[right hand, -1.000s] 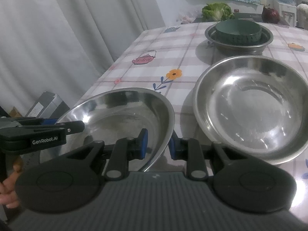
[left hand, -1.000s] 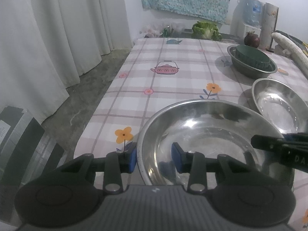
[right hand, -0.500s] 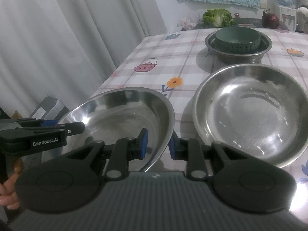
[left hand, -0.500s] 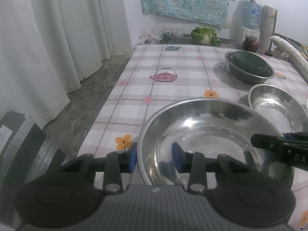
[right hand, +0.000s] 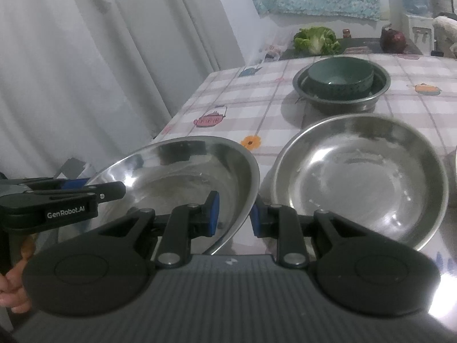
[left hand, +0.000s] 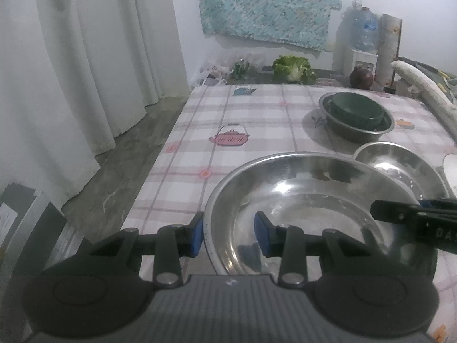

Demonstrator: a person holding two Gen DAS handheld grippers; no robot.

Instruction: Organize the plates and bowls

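I hold the wide, shallow stainless-steel bowl [left hand: 314, 208] raised over the near edge of the desk [left hand: 251, 120], my left tongs [left hand: 230, 234] clenched on its rim at 9 o'clock and my right tongs [right hand: 234, 214] at 3 o'clock. A second steel bowl [right hand: 360, 177] sits just beside it; the dark green bowl [right hand: 340, 78] nests in a steel basin [right hand: 380, 93] toward 12.

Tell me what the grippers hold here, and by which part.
Both grip one large steel bowl by its rim: left gripper at the left edge, right gripper at the right.
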